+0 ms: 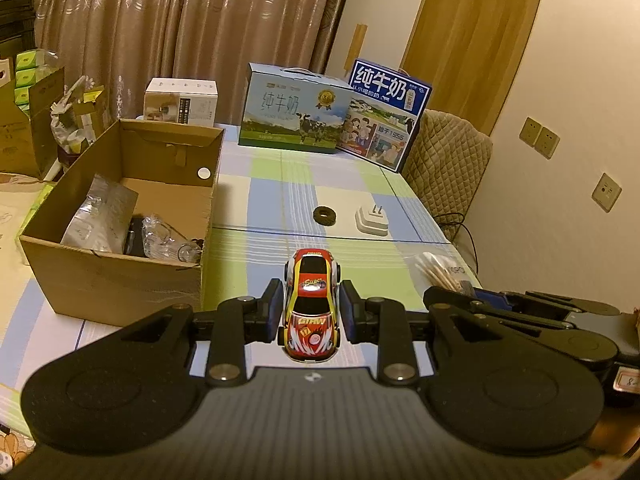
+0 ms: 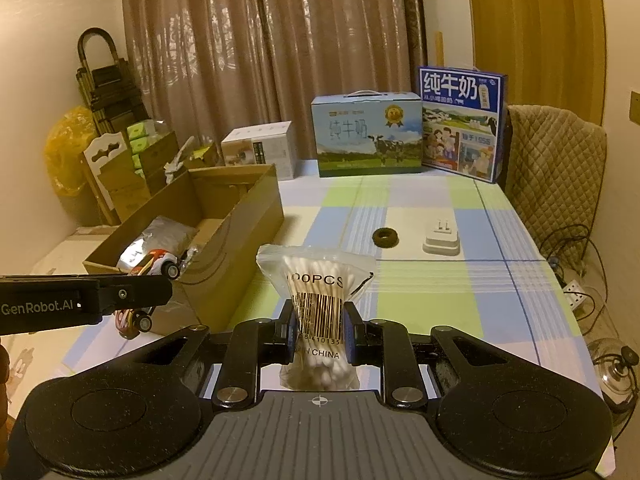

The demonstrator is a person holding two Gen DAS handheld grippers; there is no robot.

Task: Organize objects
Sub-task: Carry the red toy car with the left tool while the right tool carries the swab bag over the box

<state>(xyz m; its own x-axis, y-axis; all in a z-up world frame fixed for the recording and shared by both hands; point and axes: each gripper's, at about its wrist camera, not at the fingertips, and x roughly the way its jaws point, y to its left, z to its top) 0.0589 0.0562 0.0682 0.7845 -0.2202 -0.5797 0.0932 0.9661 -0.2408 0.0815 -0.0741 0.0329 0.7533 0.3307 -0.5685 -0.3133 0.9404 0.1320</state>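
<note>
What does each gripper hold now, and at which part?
The left gripper holds the red and yellow toy racing car by its two sides. The right gripper pinches the clear plastic bag of cotton swabs at its barcoded middle.

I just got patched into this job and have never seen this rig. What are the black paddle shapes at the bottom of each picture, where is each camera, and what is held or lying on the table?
The black shapes are two hand-held claws; a person carries one in each hand. Each picture comes from a fisheye camera on one claw, looking forward along its two fingers.

In the left wrist view, the left claw is shut on a toy car. In the right wrist view, the right claw is shut on a bag of cotton swabs.

On the checked tablecloth lie a small black ring and a white plug. To the left stands an open cardboard box with plastic-wrapped items inside. Two milk cartons stand at the far edge.
</note>
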